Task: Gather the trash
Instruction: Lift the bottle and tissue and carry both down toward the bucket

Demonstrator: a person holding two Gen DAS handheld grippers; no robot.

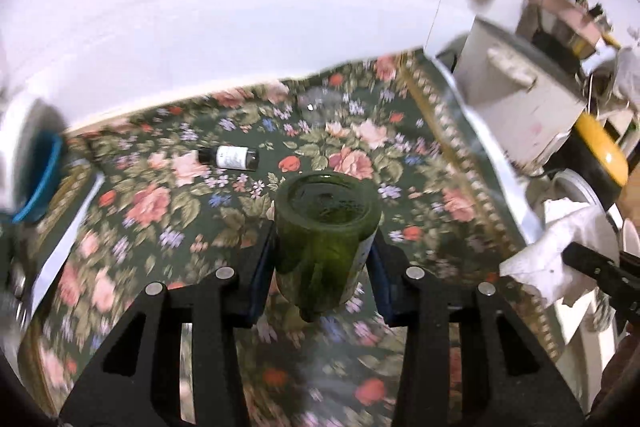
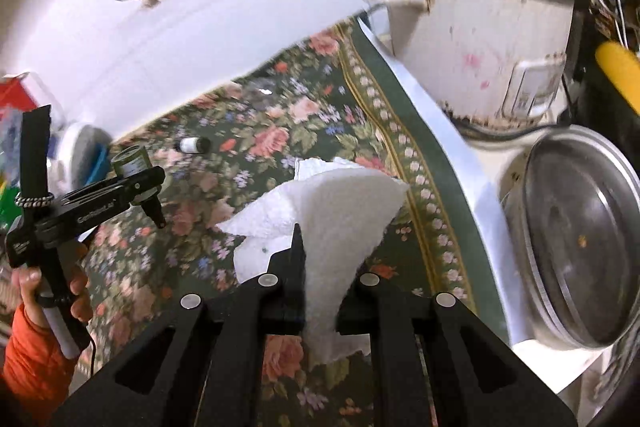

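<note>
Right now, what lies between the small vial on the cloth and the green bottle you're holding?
Only bare floral tablecloth lies between the small vial and the green bottle in the left gripper, seen in the left wrist view.

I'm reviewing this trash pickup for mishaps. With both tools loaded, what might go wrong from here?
1. The green bottle is pinched across smooth glass by the left tool; it may slip and drop.
2. The paper towel in the right tool hangs loose and could snag.
3. The small vial on the floral cloth may be overlooked.
</note>
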